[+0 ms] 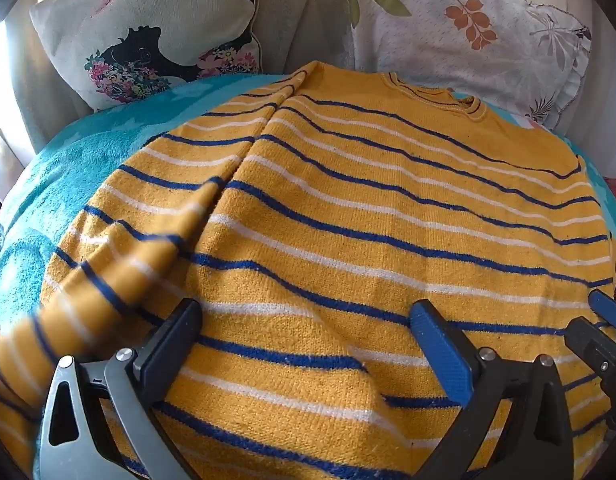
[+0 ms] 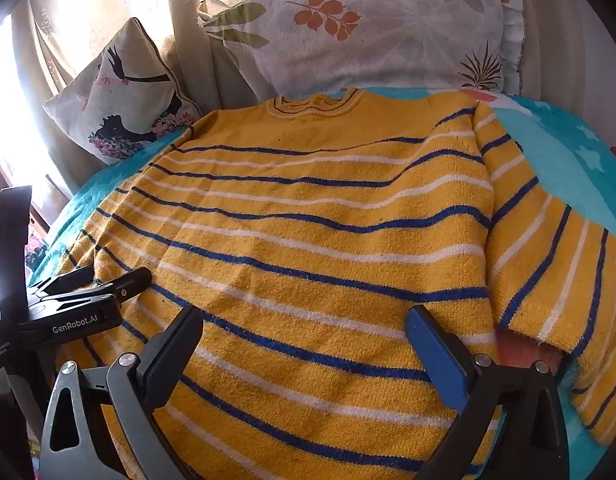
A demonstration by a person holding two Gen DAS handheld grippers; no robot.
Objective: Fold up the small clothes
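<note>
A yellow sweater (image 1: 347, 208) with blue and white stripes lies flat on a teal blanket (image 1: 68, 168), collar at the far side. Its left sleeve (image 1: 120, 264) lies along the body's left edge. In the right wrist view the sweater (image 2: 308, 220) shows its right sleeve (image 2: 555, 264) spread out to the right. My left gripper (image 1: 308, 320) is open and empty, hovering over the lower body. My right gripper (image 2: 304, 328) is open and empty over the hem area. The left gripper also shows in the right wrist view (image 2: 108, 280), and the right gripper's fingers (image 1: 603, 320) at the left view's right edge.
Two pillows stand at the back: one with a black bird print (image 1: 156, 28), one with leaf prints (image 1: 467, 32). A beige curtain (image 2: 88, 20) hangs behind them. The teal blanket (image 2: 567, 152) extends past the sweater on both sides.
</note>
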